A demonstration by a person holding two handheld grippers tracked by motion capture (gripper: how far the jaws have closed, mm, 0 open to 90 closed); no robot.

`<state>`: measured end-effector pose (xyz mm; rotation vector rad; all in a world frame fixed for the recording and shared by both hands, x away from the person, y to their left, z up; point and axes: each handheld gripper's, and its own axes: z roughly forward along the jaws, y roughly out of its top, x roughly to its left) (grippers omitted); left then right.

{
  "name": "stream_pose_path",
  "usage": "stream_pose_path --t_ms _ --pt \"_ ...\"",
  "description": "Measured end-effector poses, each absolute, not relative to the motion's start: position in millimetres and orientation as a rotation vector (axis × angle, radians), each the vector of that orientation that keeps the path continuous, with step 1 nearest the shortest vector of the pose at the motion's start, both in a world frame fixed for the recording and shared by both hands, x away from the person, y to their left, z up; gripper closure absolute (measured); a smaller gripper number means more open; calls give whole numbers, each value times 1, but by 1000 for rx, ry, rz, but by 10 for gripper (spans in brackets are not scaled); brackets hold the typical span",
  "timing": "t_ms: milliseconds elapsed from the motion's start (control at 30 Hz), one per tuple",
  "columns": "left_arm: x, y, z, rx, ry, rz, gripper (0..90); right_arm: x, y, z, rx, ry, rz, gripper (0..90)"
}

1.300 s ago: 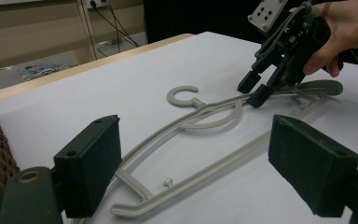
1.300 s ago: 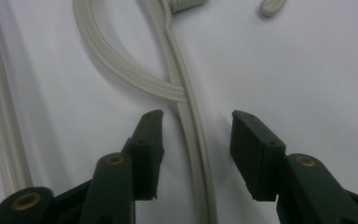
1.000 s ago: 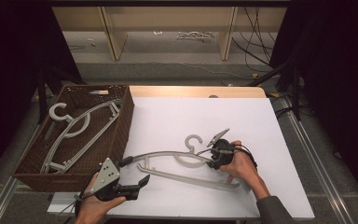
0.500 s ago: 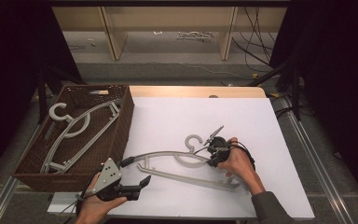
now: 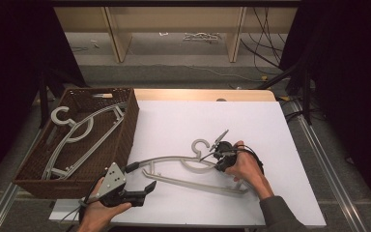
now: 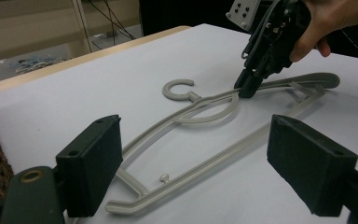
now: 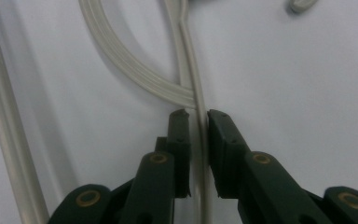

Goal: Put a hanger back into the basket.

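Left claw (image 5: 145, 189): black body, grey three-cornered plate with small holes on top, cable trailing behind. Blocky black pads (image 6: 91, 165), brass-coloured rivets at the joints. Right claw (image 7: 198, 123): same black build, thin cables looped about it. Grey sleeve (image 5: 280, 217) on the right arm.

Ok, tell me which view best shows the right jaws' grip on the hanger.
The right gripper view: the right gripper has its jaws closed on the hanger arm, both pads against it. The left gripper view shows that grip from afar, beside the neck. The high view shows the whole hanger, with the hand hiding the jaws.
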<state>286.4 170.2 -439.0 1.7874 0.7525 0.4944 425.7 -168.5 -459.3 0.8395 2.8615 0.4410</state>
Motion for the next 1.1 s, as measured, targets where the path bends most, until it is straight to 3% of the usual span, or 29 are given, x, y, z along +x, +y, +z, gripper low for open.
stream_pose_path --t_ms 367,900,1100 --pt "300 160 -427 1791 749 464 189 418 -166 -452 699 2828 469 823" --pt "379 76 -432 2151 662 485 308 393 -165 -419 506 2759 497 822" --pt "395 67 -444 2170 685 453 337 389 -164 -413 483 2747 484 822"
